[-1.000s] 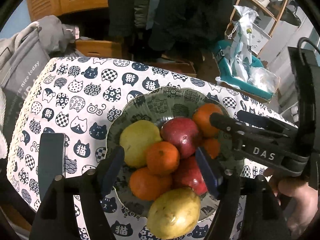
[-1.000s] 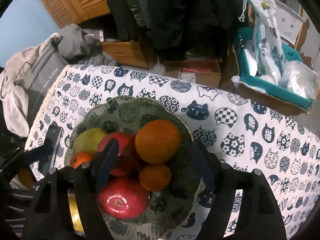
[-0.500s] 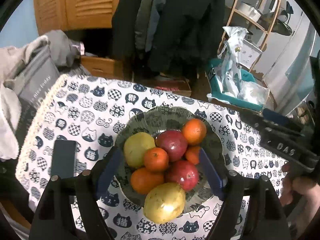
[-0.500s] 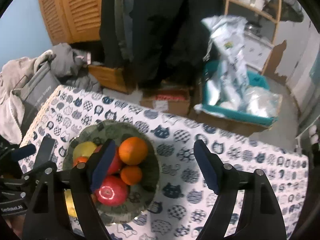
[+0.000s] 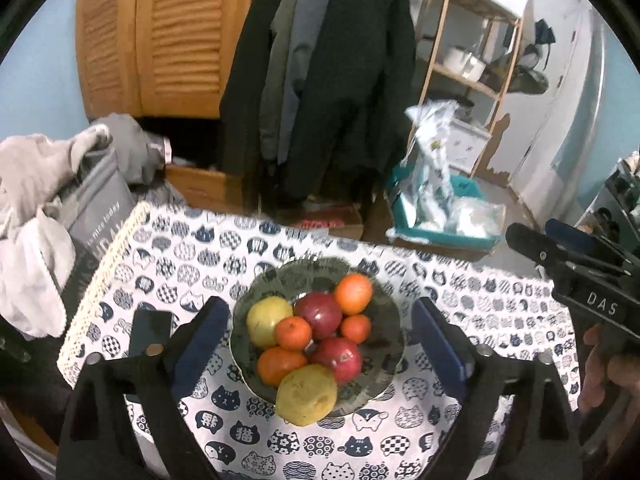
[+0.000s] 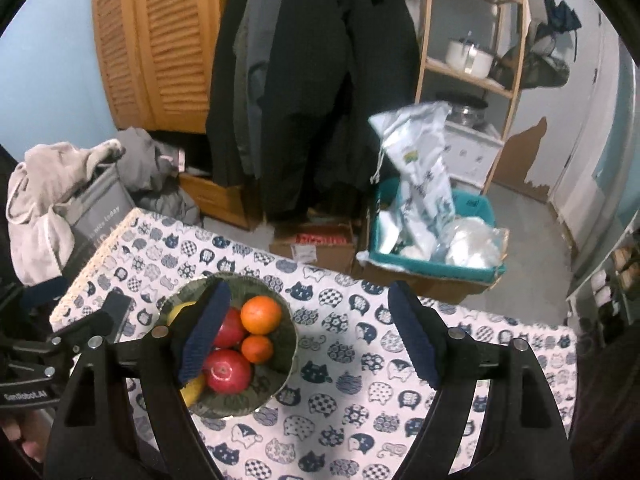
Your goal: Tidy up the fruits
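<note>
A dark patterned bowl (image 5: 386, 332) on the cat-print tablecloth holds two yellow pears (image 5: 306, 394), two red apples (image 5: 320, 314) and several oranges (image 5: 352, 294). My left gripper (image 5: 320, 344) is open and empty, held high above the bowl. My right gripper (image 6: 312, 336) is open and empty, high above the cloth to the right of the bowl (image 6: 286, 354). The right gripper's body shows at the right edge of the left wrist view (image 5: 580, 276).
A dark phone (image 5: 150, 330) lies on the tablecloth (image 5: 500, 304) left of the bowl. Beyond the table's far edge are a cardboard box (image 6: 314, 242), a teal bin with plastic bags (image 6: 436, 240), hanging coats, a wooden shelf and a grey bag with clothes (image 5: 48, 200).
Both grippers have pulled up and back from the bowl, so the fruit looks smaller. The right gripper has also shifted right, off the bowl. The fruit has not moved.
</note>
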Available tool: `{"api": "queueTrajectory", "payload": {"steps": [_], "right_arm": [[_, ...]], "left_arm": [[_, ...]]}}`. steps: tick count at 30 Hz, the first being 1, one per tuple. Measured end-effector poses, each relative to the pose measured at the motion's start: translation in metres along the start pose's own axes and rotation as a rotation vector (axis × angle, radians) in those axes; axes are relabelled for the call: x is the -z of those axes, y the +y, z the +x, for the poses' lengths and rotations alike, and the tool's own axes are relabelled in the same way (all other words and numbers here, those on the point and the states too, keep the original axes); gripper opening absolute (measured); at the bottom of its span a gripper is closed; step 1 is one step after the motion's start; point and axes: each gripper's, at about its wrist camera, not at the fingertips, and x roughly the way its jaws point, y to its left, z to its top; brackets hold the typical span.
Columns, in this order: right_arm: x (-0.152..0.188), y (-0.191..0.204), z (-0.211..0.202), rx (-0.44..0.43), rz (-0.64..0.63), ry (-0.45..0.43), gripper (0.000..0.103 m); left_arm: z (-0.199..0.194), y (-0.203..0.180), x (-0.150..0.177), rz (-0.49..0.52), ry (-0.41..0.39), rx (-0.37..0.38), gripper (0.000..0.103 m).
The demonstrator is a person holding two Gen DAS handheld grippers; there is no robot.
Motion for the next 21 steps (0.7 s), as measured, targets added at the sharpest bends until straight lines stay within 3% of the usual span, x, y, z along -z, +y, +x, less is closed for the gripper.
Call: {"api": "queueTrajectory", "payload": {"steps": [2,10,21], "right_arm": [[-0.001,-0.001,-0.015,0.004,-0.008,-0.020,0.080],[-0.001,-0.011,-0.065,0.002,0.008,-0.097,0.081],[0.004,-0.014,-0.097,-0.002,-0.020,-0.169,0.081]], "left_arm": [[-0.018,-0.006,-0.004,0.009,-0.045,-0.001,0.102],[-0.063,-0.025,-0.010,0.065,-0.135,-0.034,0.102],[-0.100,-0.038,-0.021,0.068,-0.244,-0.059,0.102]]}}
